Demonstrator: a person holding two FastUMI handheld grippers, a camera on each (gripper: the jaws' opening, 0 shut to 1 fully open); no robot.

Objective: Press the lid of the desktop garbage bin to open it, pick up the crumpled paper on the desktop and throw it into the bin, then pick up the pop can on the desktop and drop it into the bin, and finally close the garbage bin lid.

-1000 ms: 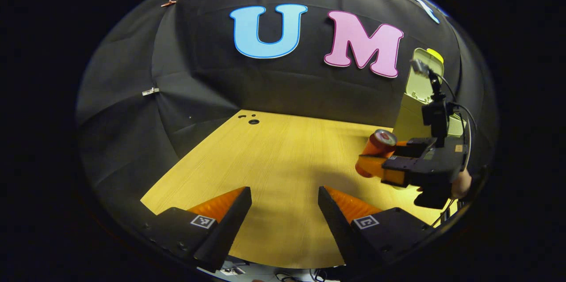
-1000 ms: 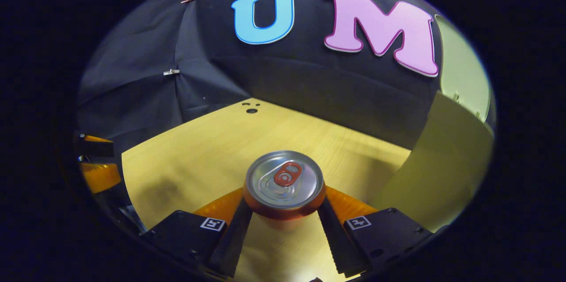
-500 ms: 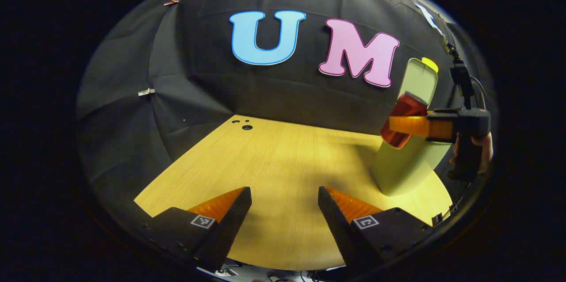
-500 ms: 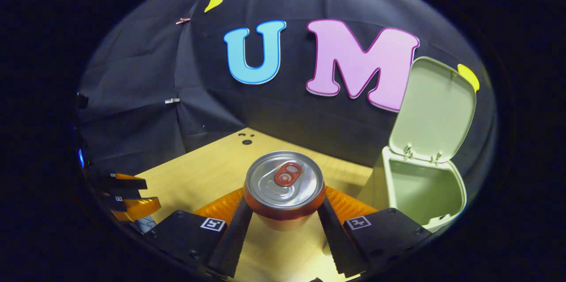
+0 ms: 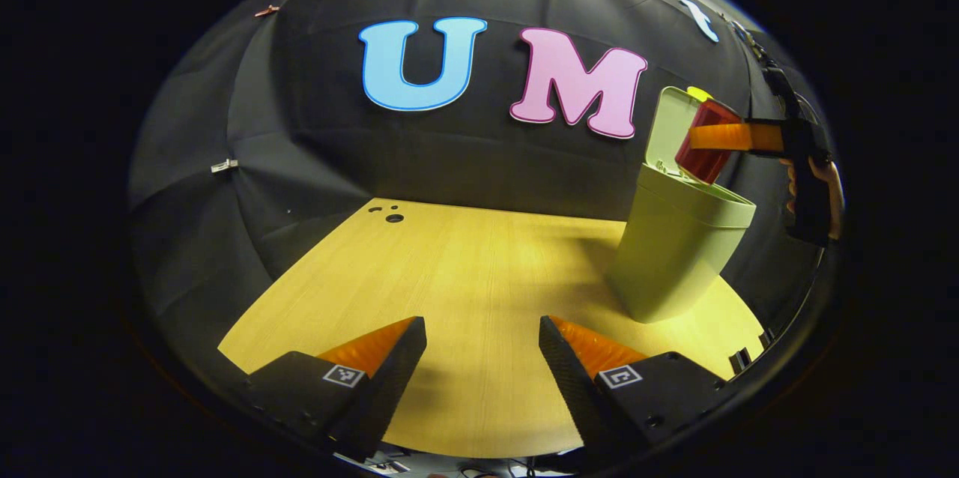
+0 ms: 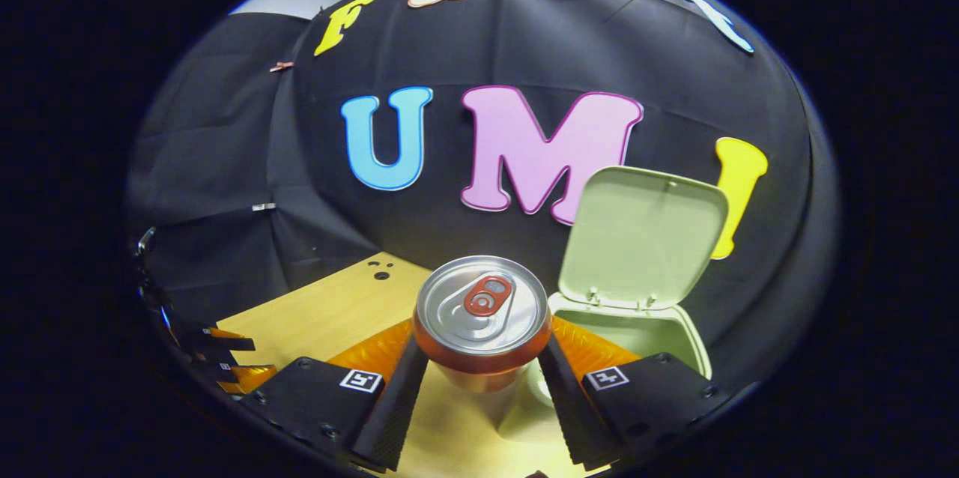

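In the right gripper view, a pop can [image 6: 482, 313] is being gripped between both fingers of the right gripper [image 6: 483, 358], its silver top facing the camera, just left of and near the open mouth of the pale green garbage bin [image 6: 678, 339], whose lid [image 6: 640, 238] is being held upright behind it. In the left gripper view, the can [image 5: 704, 142] is being carried above the bin's [image 5: 674, 253] rim at the far right of the wooden desktop [image 5: 464, 276], while the left gripper [image 5: 482, 347] is being kept with its fingers spread wide apart, nothing between them, over the near edge.
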